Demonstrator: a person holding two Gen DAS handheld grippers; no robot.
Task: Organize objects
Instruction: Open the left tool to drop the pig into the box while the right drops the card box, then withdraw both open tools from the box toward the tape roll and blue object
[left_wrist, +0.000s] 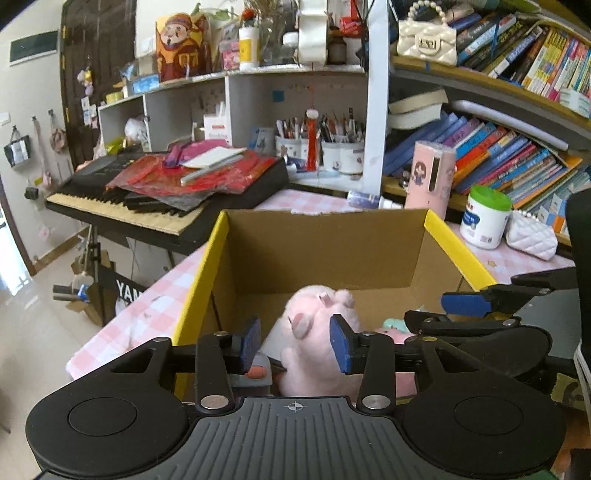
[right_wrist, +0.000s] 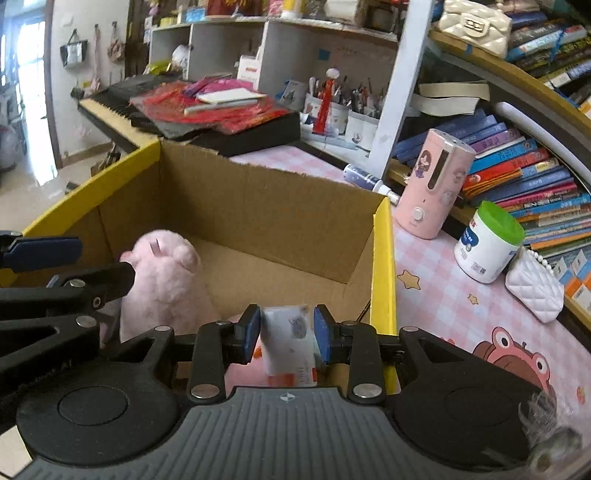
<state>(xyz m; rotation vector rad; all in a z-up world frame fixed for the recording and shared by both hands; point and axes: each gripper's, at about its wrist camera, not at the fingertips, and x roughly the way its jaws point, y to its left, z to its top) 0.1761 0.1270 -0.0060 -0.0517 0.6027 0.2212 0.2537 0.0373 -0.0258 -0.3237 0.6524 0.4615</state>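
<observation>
Left wrist view: the left tool (left_wrist: 295, 341) fills the bottom of the frame, its blue pads spread apart above an open cardboard box (left_wrist: 317, 251) with yellow-edged flaps. A pink plush toy (left_wrist: 317, 343) sits inside the box at lower centre, between the pads but not gripped. At right centre, the right tool (left_wrist: 469, 310) reaches in over the box. A pink checked tabletop (left_wrist: 155, 306) carries the box.

Right wrist view: the right tool (right_wrist: 284, 332) at bottom centre is clamped on a small white packet (right_wrist: 290, 341) with orange print, held over the box's near right corner. The plush toy (right_wrist: 166, 280) stands at left centre inside the box (right_wrist: 273, 214). On the tabletop (right_wrist: 443, 295) at right stand a pink cylindrical appliance (right_wrist: 432, 184), a green-lidded white jar (right_wrist: 487, 243) and a white quilted purse (right_wrist: 535, 291).
</observation>
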